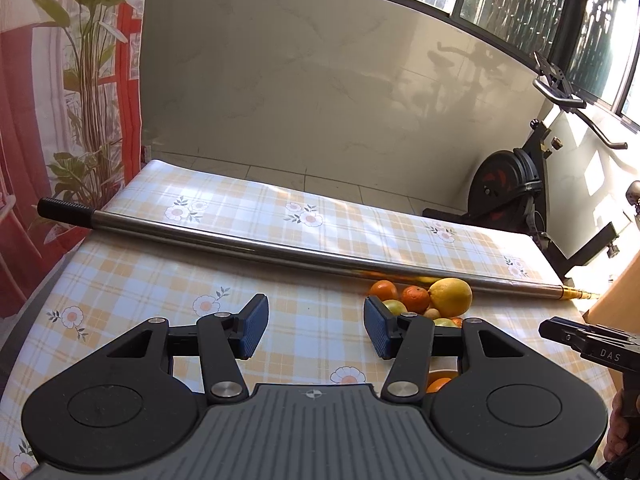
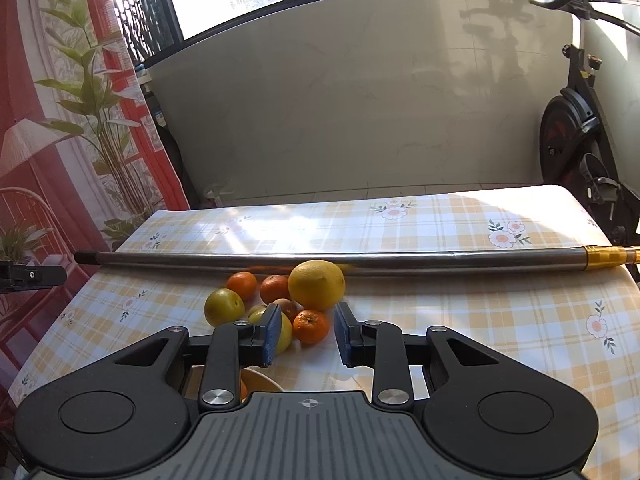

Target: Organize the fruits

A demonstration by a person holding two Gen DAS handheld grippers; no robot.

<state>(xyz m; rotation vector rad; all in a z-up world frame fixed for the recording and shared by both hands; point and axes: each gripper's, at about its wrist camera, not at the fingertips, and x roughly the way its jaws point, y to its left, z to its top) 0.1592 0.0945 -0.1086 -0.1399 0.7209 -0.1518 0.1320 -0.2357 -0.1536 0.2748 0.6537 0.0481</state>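
Hovering with ribbed blue pads parted, nothing clasped: left gripper (image 1: 316, 328) and right gripper (image 2: 306, 334)
Heaped on glossy yellow-checked floral tablecloth (image 2: 480, 320): round smooth citrus fruits (image 2: 280, 300), big dimpled yellow lemon (image 2: 317, 285) touching long brushed-steel tube (image 2: 320, 261)

A checked, flowered tablecloth (image 2: 460, 320) covers the table, bearing a metal pole (image 2: 320, 260) and clustered fruits (image 2: 280, 300).

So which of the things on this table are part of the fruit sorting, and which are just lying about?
Part of the job:
- large yellow citrus
- small oranges
- yellow-green fruits
- bowl at the near edge, mostly hidden, with something orange in it

Just lying about:
- metal pole across the tablecloth, behind the fruit
- exercise bike beyond the table
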